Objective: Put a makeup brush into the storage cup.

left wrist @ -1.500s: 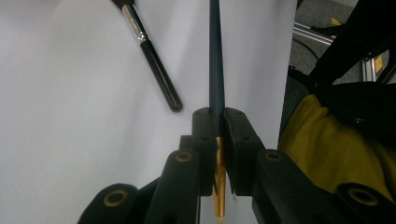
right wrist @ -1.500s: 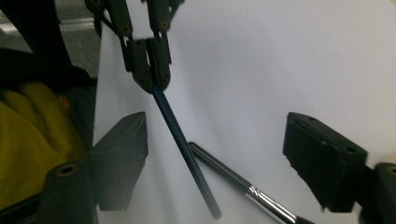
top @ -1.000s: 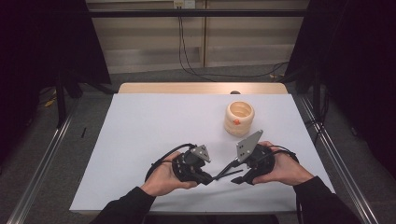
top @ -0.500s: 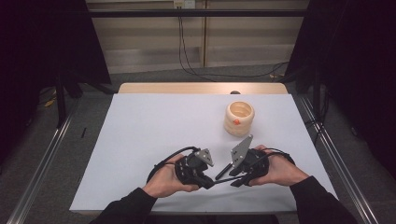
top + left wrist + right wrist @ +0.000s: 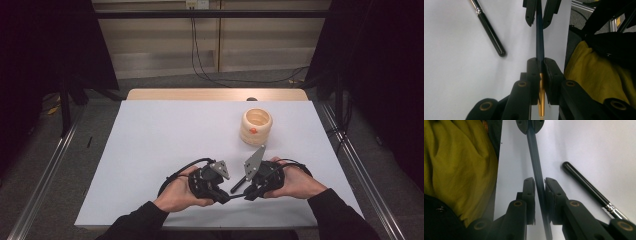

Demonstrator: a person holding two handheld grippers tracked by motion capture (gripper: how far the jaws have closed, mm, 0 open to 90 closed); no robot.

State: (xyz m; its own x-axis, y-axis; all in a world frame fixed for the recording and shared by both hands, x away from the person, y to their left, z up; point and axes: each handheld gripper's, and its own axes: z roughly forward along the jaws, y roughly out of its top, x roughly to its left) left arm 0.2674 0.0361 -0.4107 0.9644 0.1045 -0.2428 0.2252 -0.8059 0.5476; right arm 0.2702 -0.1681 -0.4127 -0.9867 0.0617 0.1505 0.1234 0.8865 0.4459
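The left gripper (image 5: 540, 72) and right gripper (image 5: 539, 192) are both clamping one slim dark-blue brush handle (image 5: 539, 37), its long axis running straight between them, just nearer the person than the loose black brush (image 5: 238, 183) beside it

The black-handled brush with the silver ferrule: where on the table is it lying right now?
The black-handled brush lies on the white table near its front edge, just beyond the two tools, nearer than the cream ribbed cup.

Black sleeves, black two-jaw tools, brass-ringed pivot screws, grey three-cornered plates, looping black cables
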